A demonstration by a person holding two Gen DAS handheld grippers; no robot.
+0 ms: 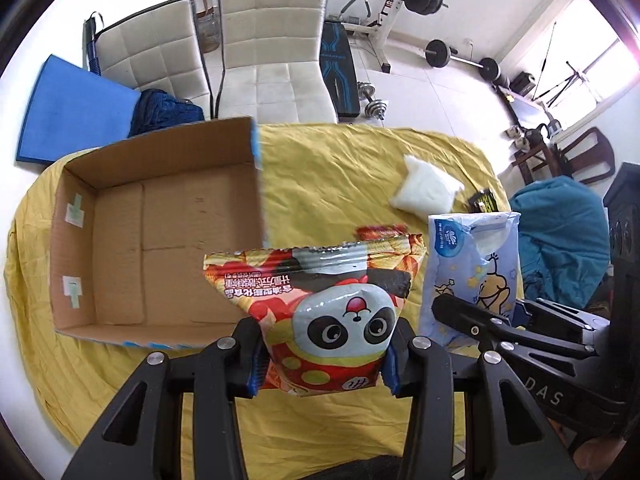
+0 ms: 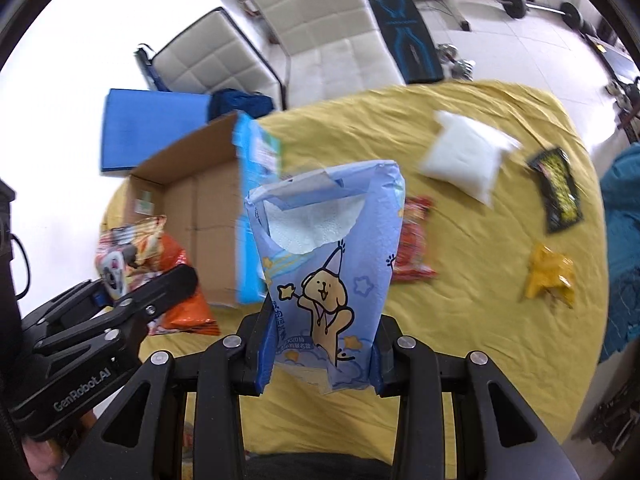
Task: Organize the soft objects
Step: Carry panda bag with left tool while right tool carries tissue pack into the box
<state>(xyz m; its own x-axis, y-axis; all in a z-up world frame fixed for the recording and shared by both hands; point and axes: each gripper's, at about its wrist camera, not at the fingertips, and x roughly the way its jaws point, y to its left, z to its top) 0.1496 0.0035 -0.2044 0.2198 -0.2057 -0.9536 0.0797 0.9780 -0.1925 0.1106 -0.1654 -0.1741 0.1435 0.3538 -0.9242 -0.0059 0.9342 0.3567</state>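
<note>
My left gripper is shut on a red snack bag with a panda face, held in the air above the yellow cloth. My right gripper is shut on a blue tissue pack with a cartoon dog, white tissue showing at its torn top. In the left wrist view the tissue pack hangs to the right of the panda bag, with the right gripper's fingers on it. In the right wrist view the panda bag sits at lower left in the left gripper. An open cardboard box stands on the cloth at left, with nothing inside.
On the yellow cloth lie a white soft pouch, a black and yellow packet, a crumpled yellow wrapper and a red packet. Two white chairs, a blue mat and gym weights stand beyond the table.
</note>
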